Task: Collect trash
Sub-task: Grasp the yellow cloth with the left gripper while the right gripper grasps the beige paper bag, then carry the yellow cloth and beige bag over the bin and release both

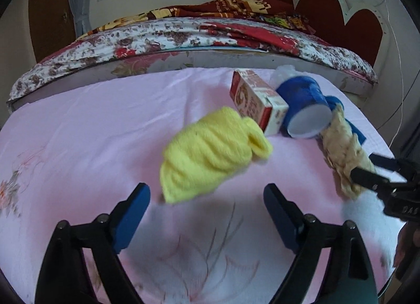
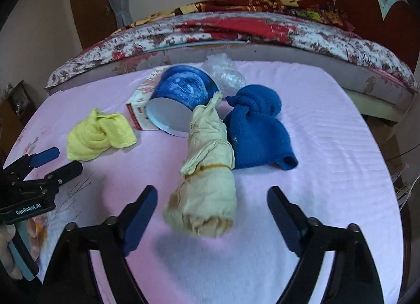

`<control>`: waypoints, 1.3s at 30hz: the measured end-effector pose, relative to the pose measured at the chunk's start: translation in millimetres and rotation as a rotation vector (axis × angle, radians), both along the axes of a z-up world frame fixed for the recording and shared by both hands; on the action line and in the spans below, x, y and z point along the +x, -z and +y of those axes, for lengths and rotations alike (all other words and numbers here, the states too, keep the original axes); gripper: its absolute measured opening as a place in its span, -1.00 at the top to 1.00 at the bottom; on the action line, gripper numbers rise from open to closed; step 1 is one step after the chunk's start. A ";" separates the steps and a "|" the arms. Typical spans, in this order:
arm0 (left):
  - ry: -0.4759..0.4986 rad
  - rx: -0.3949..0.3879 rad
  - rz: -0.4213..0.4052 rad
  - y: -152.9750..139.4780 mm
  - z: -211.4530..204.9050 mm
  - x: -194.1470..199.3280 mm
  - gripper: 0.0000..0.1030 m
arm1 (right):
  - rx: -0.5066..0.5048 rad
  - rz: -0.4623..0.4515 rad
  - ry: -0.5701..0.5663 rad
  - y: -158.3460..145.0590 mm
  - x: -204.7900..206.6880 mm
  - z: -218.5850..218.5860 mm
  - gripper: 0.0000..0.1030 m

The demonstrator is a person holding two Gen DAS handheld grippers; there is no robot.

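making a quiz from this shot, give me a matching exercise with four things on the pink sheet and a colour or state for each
Things:
1. rolled cloth
2. cup
3. carton
4. knotted cloth

Descriptions:
A. red and white
B. blue, lying on its side, white inside
C. blue, behind and right of the pale roll
D. pale yellow, tied with a band, in front of the open right gripper

Pairs: 1-D, 2-B, 3-A, 4-C

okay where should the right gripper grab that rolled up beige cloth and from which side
Grip the beige cloth roll across its thick near end, below the band, coming from above and the near side. It lies lengthwise toward the right gripper, whose open jaws already straddle it; the far end leans on the blue cup.
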State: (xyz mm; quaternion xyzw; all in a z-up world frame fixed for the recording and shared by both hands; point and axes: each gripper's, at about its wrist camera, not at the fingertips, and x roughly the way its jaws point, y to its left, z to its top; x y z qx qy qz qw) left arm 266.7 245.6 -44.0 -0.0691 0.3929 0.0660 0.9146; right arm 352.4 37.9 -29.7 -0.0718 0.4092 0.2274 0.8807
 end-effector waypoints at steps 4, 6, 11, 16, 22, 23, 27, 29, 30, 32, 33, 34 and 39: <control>0.005 -0.027 0.010 1.9 5.3 18.6 -0.68 | -0.001 0.045 -0.002 8.3 16.8 10.0 -0.22; 0.009 -0.027 0.015 2.7 5.6 27.5 -0.68 | -0.002 0.051 -0.004 9.0 22.0 14.1 -0.15; 0.041 -0.025 0.065 11.9 3.0 47.2 -0.51 | -0.006 0.060 -0.004 12.9 29.1 19.2 0.15; 0.065 -0.020 0.056 9.9 -2.5 37.2 0.08 | 0.010 0.056 -0.013 14.3 26.4 19.3 0.38; 0.094 -0.002 0.033 3.3 -18.1 13.9 0.18 | 0.035 0.036 -0.018 8.0 13.3 13.3 0.45; 0.097 -0.002 0.030 1.8 -20.3 11.2 0.18 | 0.036 0.029 -0.019 5.5 9.5 11.4 0.45; 0.105 0.007 0.005 -8.2 -29.7 -1.7 0.19 | 0.045 0.008 -0.025 -3.9 -2.7 6.0 0.47; 0.111 0.010 -0.014 -15.4 -34.2 -10.1 0.19 | 0.057 -0.005 -0.028 -11.1 -11.0 0.6 0.47; 0.114 0.012 -0.021 -18.0 -36.3 -13.0 0.19 | 0.060 -0.013 -0.029 -14.4 -15.1 -1.5 0.47; 0.128 0.017 -0.037 -25.3 -44.0 -21.7 0.19 | 0.066 -0.033 -0.031 -22.1 -26.1 -8.0 0.47; 0.135 0.021 -0.044 -28.3 -47.7 -25.3 0.19 | 0.069 -0.037 -0.030 -24.4 -29.4 -9.8 0.47; 0.140 0.024 -0.049 -30.0 -50.6 -27.6 0.19 | 0.072 -0.043 -0.030 -27.2 -33.9 -13.6 0.47; 0.189 0.039 -0.082 -43.3 -75.4 -45.0 0.19 | 0.089 -0.071 -0.014 -39.7 -58.6 -34.5 0.47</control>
